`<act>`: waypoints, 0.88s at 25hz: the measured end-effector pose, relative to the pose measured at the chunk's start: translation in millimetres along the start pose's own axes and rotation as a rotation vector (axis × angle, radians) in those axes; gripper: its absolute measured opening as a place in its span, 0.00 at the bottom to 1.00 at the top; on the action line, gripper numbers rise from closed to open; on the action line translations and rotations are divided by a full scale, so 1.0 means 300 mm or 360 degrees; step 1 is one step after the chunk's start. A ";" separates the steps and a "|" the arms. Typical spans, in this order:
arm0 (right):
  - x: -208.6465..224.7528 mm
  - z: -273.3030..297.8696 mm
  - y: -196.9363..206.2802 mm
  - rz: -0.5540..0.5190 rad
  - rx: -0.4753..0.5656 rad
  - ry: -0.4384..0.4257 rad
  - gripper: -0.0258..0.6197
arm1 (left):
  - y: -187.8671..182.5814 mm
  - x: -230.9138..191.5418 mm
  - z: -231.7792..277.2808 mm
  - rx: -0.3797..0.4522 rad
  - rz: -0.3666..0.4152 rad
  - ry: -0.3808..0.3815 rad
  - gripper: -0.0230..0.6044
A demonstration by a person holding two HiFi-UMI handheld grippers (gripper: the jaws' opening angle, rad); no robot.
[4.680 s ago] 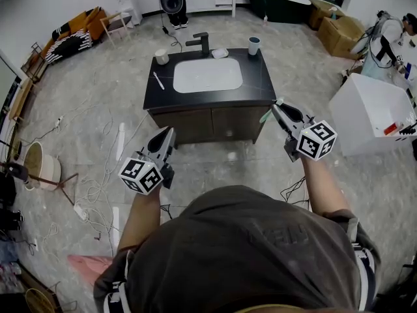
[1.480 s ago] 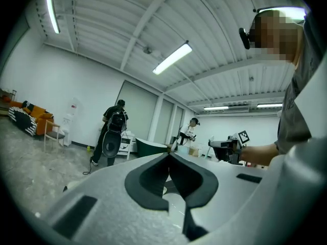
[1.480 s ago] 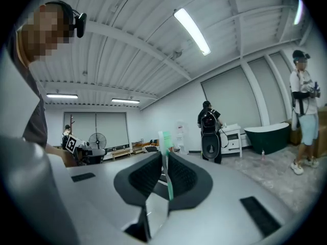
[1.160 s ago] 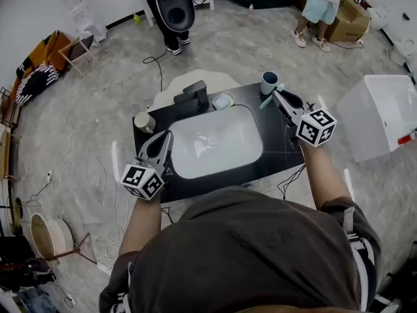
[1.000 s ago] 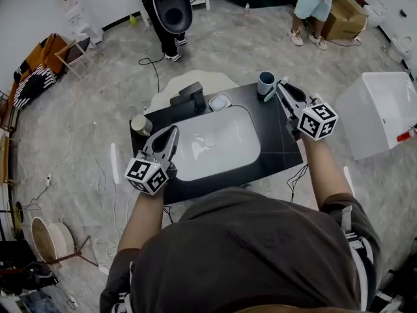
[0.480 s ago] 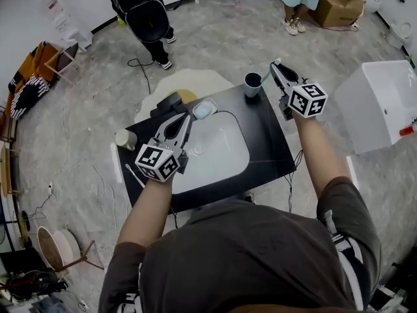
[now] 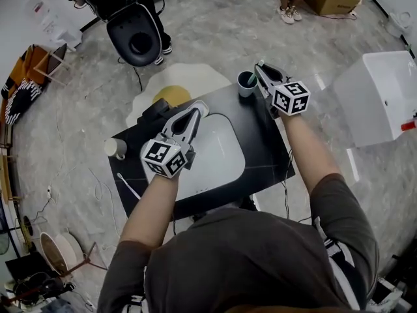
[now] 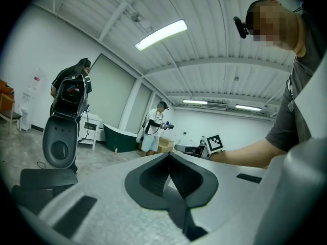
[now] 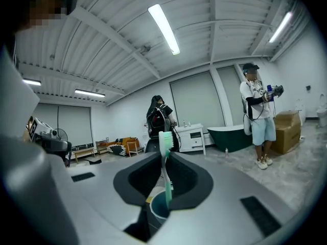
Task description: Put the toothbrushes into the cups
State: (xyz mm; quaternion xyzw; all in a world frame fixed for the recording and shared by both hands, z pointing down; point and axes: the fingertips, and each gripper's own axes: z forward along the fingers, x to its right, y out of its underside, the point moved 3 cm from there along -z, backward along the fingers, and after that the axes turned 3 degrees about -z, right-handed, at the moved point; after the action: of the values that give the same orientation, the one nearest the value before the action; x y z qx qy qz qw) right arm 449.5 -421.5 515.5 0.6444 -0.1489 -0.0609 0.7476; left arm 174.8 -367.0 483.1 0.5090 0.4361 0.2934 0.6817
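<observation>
The black vanity top (image 7: 264,152) carries a white sink (image 7: 218,158). A blue cup (image 7: 245,83) stands at its far right corner; in the right gripper view the blue cup (image 9: 158,208) sits just below the jaws. My right gripper (image 7: 260,68) is shut on a green toothbrush (image 9: 165,172), held upright, bristles up, its lower end dipping into the cup. My left gripper (image 7: 197,108) hovers over the sink's far edge, shut and empty. A beige cup (image 7: 115,147) and a white toothbrush (image 7: 128,186) are at the counter's left end.
A black faucet (image 7: 156,109) stands behind the sink, left of my left gripper. A black seat-like object (image 7: 137,41) and a yellow round thing (image 7: 171,95) are on the floor beyond. A white box (image 7: 381,100) stands to the right. People stand at the far side of the room.
Both grippers moved forward toward the back of the counter. The right one brought the green toothbrush down over the blue cup; the left one crossed the sink toward the faucet.
</observation>
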 end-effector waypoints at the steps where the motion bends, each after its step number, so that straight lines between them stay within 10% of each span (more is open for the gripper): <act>1: 0.003 0.008 0.017 -0.0003 -0.0012 0.0002 0.10 | 0.006 0.001 0.016 -0.0002 -0.0004 0.0012 0.05; 9: 0.005 0.055 0.164 -0.0091 -0.0203 -0.0021 0.12 | 0.069 0.025 0.089 -0.0024 -0.0039 0.0081 0.05; 12: -0.004 0.060 0.209 -0.0136 -0.0351 -0.0028 0.29 | 0.080 0.036 0.078 -0.0026 -0.0046 0.0089 0.05; 22: -0.156 -0.153 -0.090 -0.0210 -0.0047 0.0015 0.39 | 0.003 0.065 -0.161 0.0040 -0.0015 -0.0012 0.05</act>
State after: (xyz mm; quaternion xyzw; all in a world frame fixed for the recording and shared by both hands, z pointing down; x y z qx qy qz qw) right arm 421.7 -369.2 476.6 0.6420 -0.1017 -0.1092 0.7520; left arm 140.3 -329.2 473.2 0.5166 0.4396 0.2828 0.6781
